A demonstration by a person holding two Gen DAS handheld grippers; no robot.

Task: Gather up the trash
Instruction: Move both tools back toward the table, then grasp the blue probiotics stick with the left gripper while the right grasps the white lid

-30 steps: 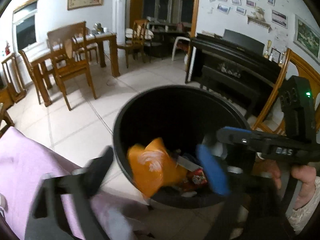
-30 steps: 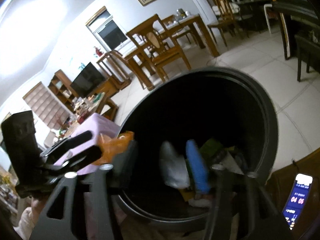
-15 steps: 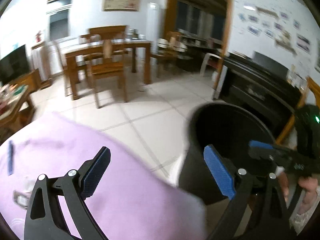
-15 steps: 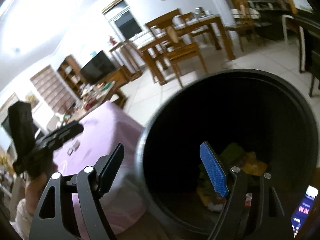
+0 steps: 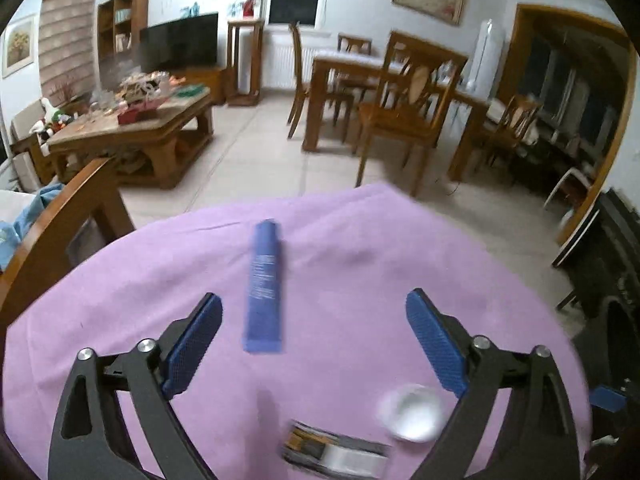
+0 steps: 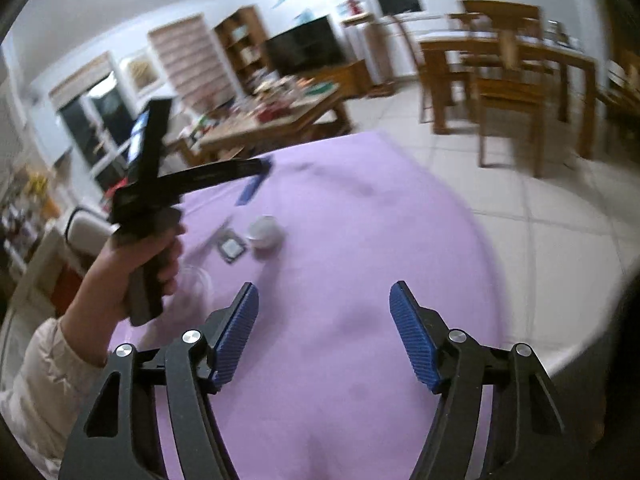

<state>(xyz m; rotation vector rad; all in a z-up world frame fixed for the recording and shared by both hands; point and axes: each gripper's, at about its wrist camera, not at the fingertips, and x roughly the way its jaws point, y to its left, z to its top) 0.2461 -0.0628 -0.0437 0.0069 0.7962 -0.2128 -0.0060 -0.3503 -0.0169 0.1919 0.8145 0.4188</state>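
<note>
A blue tube [image 5: 264,286] lies on the purple tablecloth [image 5: 360,280], just beyond my open, empty left gripper [image 5: 314,344]. A small white cup [image 5: 412,412] and a flat dark wrapper [image 5: 336,450] lie close under that gripper. In the right wrist view the tube [image 6: 250,188], cup [image 6: 266,232] and wrapper [image 6: 232,248] lie on the cloth's left half. My right gripper [image 6: 324,332] is open and empty above bare cloth [image 6: 360,240]. The left gripper body [image 6: 160,184] is held at the left. The black bin is out of view.
A wooden chair back [image 5: 60,216] stands at the table's left edge. A coffee table [image 5: 132,136] with clutter, a dining table with chairs [image 5: 400,92] and a TV [image 5: 180,42] stand beyond on the tiled floor.
Both grippers swung left from the black bin to the purple table. The orange wrapper left my left gripper and dropped into the bin. Both are open and empty.
</note>
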